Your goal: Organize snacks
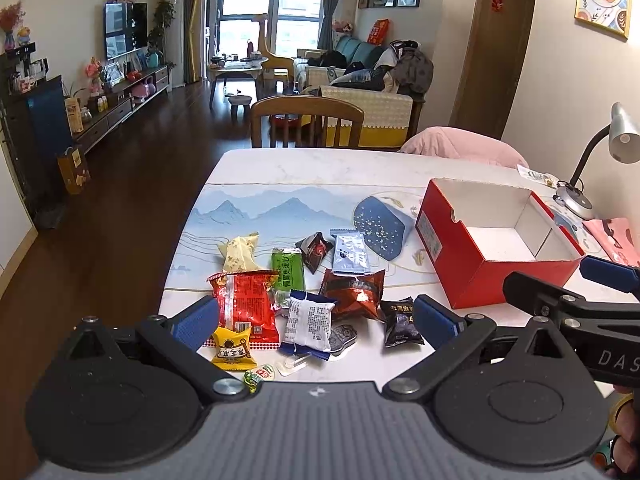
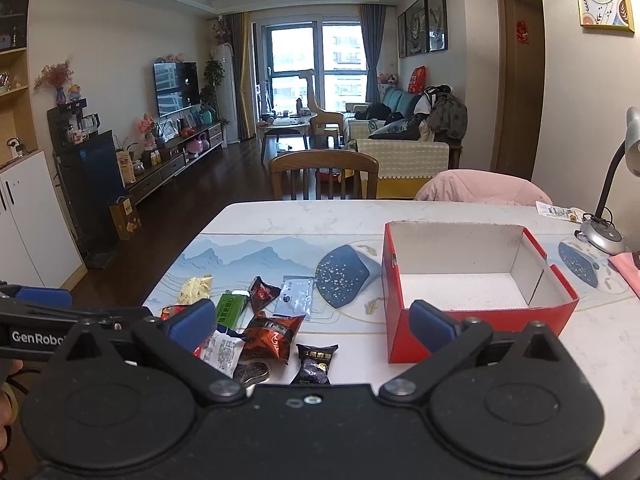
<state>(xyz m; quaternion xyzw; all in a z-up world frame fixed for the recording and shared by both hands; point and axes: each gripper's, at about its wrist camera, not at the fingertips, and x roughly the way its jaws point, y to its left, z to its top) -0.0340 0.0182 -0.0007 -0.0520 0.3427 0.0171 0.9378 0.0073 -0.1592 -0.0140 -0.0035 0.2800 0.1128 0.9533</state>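
Observation:
Several wrapped snacks lie on the table in front of me: a large red packet (image 1: 246, 304), a white and blue packet (image 1: 309, 322), a dark orange packet (image 1: 352, 293), a black packet (image 1: 400, 322), a green bar (image 1: 287, 270), a pale blue sachet (image 1: 350, 254). An open red box (image 1: 472, 268) with an empty white inside stands to their right. It also shows in the right wrist view (image 2: 476, 316). My left gripper (image 1: 316, 318) is open above the near snacks, holding nothing. My right gripper (image 2: 312, 322) is open and empty, between the snacks and the red box.
A silver desk lamp (image 1: 576, 200) and a pink cloth (image 1: 612, 236) are at the table's right edge. A wooden chair (image 1: 306, 122) and a pink-draped chair (image 1: 464, 146) stand at the far side. The table's left edge drops to dark floor.

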